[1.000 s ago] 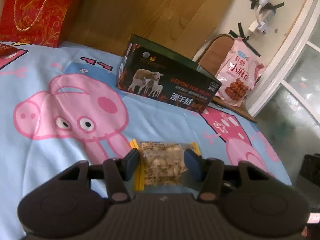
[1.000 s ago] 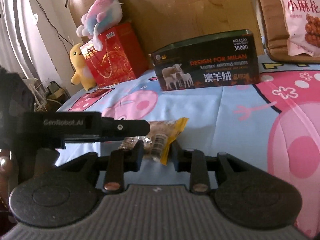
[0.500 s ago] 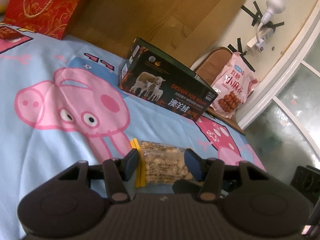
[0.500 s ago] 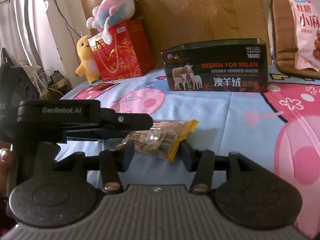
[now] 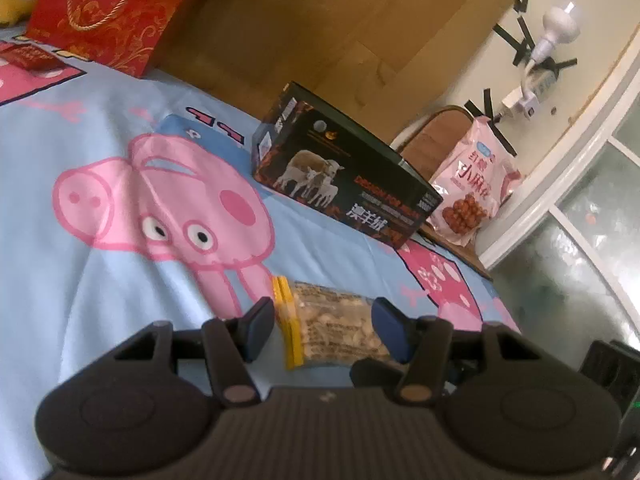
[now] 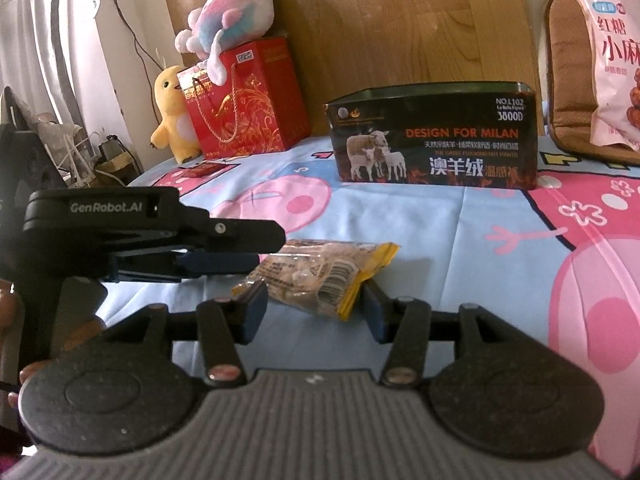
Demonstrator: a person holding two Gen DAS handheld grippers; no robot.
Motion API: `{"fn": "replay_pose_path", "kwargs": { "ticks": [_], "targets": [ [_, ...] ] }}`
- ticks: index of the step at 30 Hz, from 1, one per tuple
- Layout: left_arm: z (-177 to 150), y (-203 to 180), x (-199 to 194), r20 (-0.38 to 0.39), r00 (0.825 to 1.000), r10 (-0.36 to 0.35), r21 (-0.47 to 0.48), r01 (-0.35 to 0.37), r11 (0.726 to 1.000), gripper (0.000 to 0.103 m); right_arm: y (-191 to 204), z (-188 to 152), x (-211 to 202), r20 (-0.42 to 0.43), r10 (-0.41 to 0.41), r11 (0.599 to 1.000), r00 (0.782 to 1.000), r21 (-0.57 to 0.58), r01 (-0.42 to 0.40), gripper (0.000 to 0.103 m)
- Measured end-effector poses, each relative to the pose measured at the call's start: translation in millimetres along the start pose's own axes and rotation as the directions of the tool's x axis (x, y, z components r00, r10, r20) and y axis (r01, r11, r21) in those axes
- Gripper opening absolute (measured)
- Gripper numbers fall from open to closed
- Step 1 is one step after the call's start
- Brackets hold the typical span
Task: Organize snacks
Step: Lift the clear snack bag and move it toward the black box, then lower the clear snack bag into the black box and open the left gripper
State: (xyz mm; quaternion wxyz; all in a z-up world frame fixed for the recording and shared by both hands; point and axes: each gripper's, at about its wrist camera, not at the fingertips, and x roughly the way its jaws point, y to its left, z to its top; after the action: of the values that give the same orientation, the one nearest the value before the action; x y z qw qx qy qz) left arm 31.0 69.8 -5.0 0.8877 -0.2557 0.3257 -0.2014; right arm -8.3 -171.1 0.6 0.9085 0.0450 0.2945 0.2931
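1. Between the fingers of the left gripper, in the left wrist view, lies a clear snack packet with yellow ends, flat on the blue cartoon-pig bedsheet. The jaws have just been opening a little; the left pad stands clear of the packet's yellow edge, while the right pad sits at its far end, and contact there I cannot tell. Beyond the fingertips stands a dark box printed with sheep; to the right of it a pink snack bag leans against a brown cushion. Far left of the fingers is a red gift bag.

2. Across the right wrist view, the right gripper straddles the same snack packet, whose near yellow end reaches between the pads without being pressed. These jaws have just been opening and stand moderately wide. The left gripper reaches in from the left, its fingertips at the packet's far end. Past the fingers stands the dark box, with the red gift bag, a yellow plush and a pastel plush to the left.
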Motion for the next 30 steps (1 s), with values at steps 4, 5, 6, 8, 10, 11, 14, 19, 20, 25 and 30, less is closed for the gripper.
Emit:
{"fn": "replay_pose_path", "kwargs": {
  "ticks": [4, 5, 6, 8, 10, 11, 14, 19, 20, 25, 30],
  "targets": [
    [-2.9, -4.9, 0.6, -0.007, 1.000, -0.003, 0.024, 0.003, 1.000, 0.053, 1.2, 0.6, 1.4, -0.003, -0.001, 1.000, 1.000, -0.011, 0.001, 0.057],
    [-3.4, -6.5, 1.2, -0.008, 1.000, -0.001, 0.031, 0.001, 1.000, 0.053, 1.7, 0.4, 1.7, -0.003, -0.002, 1.000, 1.000, -0.017, 0.002, 0.057],
    [-3.9, -7.9, 1.7, -0.008, 1.000, 0.002, 0.038, -0.002, 0.999, 0.053, 2.4, 0.4, 2.1, -0.004, -0.005, 1.000, 1.000, -0.022, 0.005, 0.057],
    [-4.2, -9.1, 2.8, -0.011, 1.000, 0.000, 0.042, 0.001, 0.999, 0.051, 3.2, 0.1, 2.5, -0.005, -0.009, 1.000, 1.000, -0.027, 0.009, 0.058],
    [-4.6, -10.9, 3.7, -0.013, 1.000, -0.001, 0.049, 0.002, 0.999, 0.050, 4.0, 0.0, 3.2, -0.006, -0.014, 0.999, 1.000, -0.036, 0.014, 0.058],
    [-4.9, -11.8, 4.0, -0.013, 1.000, -0.002, 0.051, 0.003, 0.999, 0.050, 6.0, -0.3, 3.7, -0.008, -0.023, 0.999, 1.000, -0.047, 0.022, 0.058],
    [-5.8, -13.6, 4.8, -0.014, 1.000, -0.009, 0.056, 0.010, 0.998, 0.043, 15.9, -1.9, 6.4, -0.013, -0.067, 0.992, 0.998, -0.107, 0.065, 0.056],
    [-4.4, -9.7, 5.2, -0.008, 1.000, -0.010, 0.034, 0.010, 0.999, 0.029, 17.1, -2.8, 7.4, -0.005, -0.117, 0.985, 0.993, -0.127, 0.116, 0.044],
    [-3.9, -9.6, 5.1, -0.008, 1.000, -0.012, 0.030, 0.012, 0.999, 0.029, 16.0, -2.8, 7.2, -0.003, -0.118, 0.986, 0.993, -0.122, 0.116, 0.042],
    [-0.1, -16.4, 1.7, 0.001, 1.000, -0.024, 0.036, 0.024, 0.999, 0.029, 14.4, -2.2, 2.5, 0.028, -0.131, 0.986, 0.991, -0.098, 0.133, 0.038],
    [24.2, -30.4, -4.6, 0.041, 0.997, -0.064, 0.070, 0.061, 0.996, 0.029, 14.1, 14.9, -5.3, 0.102, -0.128, 0.987, 0.986, -0.082, 0.137, 0.038]
  ]
}}
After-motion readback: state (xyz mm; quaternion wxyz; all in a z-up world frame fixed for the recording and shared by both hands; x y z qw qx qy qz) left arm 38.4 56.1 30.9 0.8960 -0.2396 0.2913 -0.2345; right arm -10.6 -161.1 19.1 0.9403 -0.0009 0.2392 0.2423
